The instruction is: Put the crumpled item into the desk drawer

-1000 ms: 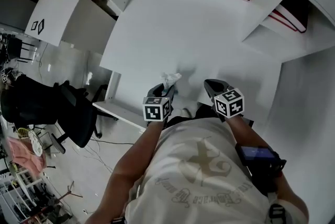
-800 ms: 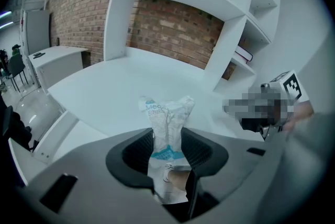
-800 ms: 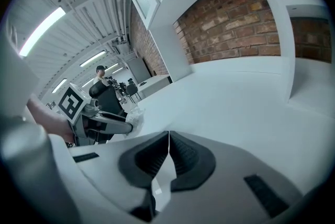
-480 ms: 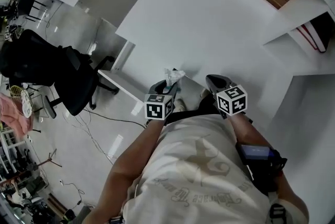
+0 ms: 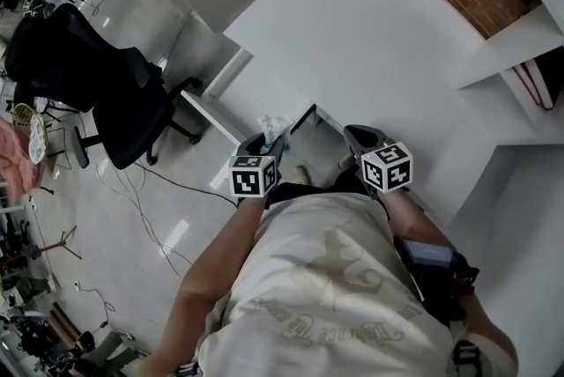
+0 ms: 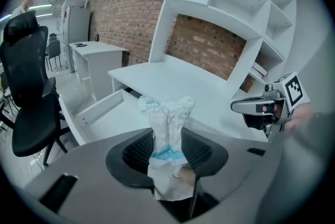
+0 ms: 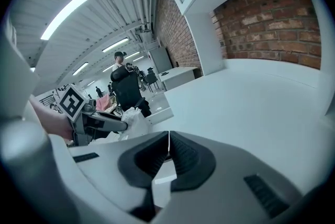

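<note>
Short-sleeved T-shirt [image 5: 335, 278]: pale cream, faded swirl graphic on chest, arc of small lettering below it. Black device [image 5: 429, 260] with bluish screen on right forearm, black straps just past it.

Left gripper [image 5: 271, 140]: smooth grey moulded shell, black ribbed pads [image 6: 139, 150], small dark slot in shell. Left cube [image 5: 250, 176]: white faces, black square markers.

Right gripper [image 5: 357, 136]: same grey shell, black ribbed pads [image 7: 186, 158], dark slot at each side. Right cube [image 5: 388, 168]: same black-on-white markers.
</note>
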`<state>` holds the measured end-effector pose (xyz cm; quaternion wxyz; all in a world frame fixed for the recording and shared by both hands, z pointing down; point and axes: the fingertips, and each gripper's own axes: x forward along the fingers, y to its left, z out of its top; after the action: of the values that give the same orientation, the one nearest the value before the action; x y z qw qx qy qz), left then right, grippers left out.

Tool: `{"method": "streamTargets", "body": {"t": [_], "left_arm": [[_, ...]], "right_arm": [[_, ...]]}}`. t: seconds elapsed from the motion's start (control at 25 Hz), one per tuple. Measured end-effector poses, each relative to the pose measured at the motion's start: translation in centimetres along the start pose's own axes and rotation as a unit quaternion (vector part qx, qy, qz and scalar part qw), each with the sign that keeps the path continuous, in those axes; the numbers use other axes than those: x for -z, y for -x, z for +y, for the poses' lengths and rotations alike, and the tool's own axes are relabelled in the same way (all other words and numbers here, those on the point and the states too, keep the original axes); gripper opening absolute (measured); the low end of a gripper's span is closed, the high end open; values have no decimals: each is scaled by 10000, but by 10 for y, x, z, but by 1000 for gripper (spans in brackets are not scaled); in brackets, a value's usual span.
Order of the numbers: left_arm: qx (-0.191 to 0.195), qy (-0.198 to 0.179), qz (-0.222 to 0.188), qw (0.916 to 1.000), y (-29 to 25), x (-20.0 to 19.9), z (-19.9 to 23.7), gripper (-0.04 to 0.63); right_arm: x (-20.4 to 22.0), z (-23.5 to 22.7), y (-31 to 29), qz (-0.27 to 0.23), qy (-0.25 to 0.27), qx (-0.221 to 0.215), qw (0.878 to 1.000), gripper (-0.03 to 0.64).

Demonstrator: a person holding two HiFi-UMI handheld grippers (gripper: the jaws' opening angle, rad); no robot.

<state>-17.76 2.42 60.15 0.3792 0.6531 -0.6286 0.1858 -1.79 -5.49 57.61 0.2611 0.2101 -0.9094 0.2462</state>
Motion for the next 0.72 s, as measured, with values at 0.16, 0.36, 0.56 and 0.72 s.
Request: {"method": "streamTargets", "body": {"t": [0.16, 0.36, 0.56, 0.72], "left_arm": [[-72, 69, -50, 9999, 9, 2, 22, 181], [-25, 72, -39, 10000, 11, 5, 33, 181], [51, -2, -55, 10000, 13, 2, 41, 181], [35, 0, -34, 10000, 15, 1, 51, 181]], "right_arm": [[-4, 16, -14, 29, 84, -56, 9999, 23], [-14, 28, -27, 59, 177, -75, 9998, 23], [-17, 39, -35, 74, 186, -85, 9998, 23], [-14, 48, -40, 113, 181, -125, 9997, 23]]}}
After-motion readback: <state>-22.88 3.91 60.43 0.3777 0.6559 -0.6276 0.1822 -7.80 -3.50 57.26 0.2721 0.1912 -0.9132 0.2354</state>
